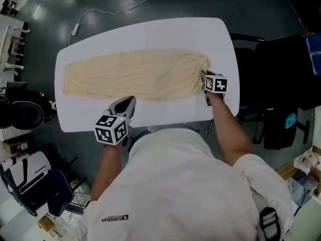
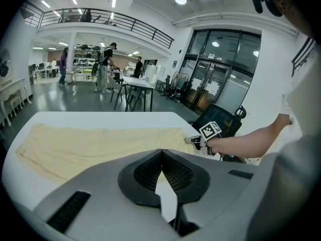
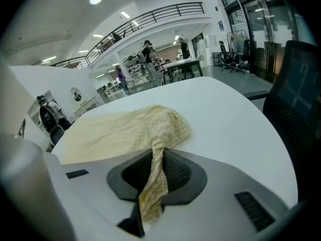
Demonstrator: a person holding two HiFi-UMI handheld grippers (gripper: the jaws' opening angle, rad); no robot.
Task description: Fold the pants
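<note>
Item 1, pants [image 1: 130,74]: cream cloth, laid flat and lengthwise on the white table [image 1: 150,31]. One end is bunched at your right fingers; the rest stretches away from them towards your left side.

Item 2, your right gripper [image 1: 204,78]: jaws clamped on that bunched end. In the right gripper view, a twisted strip of the pants [image 3: 125,129] runs back between the pads [image 3: 175,172] and hangs out behind them.

Item 3, your left gripper [image 1: 129,100]: fingers pressed together with nothing between them. Their tips sit over bare table, just short of the pants' near edge. In the left gripper view, the pants [image 2: 100,144] lie ahead of the closed tips [image 2: 161,152], and the right gripper [image 2: 193,140] shows beyond them to the right.
</note>
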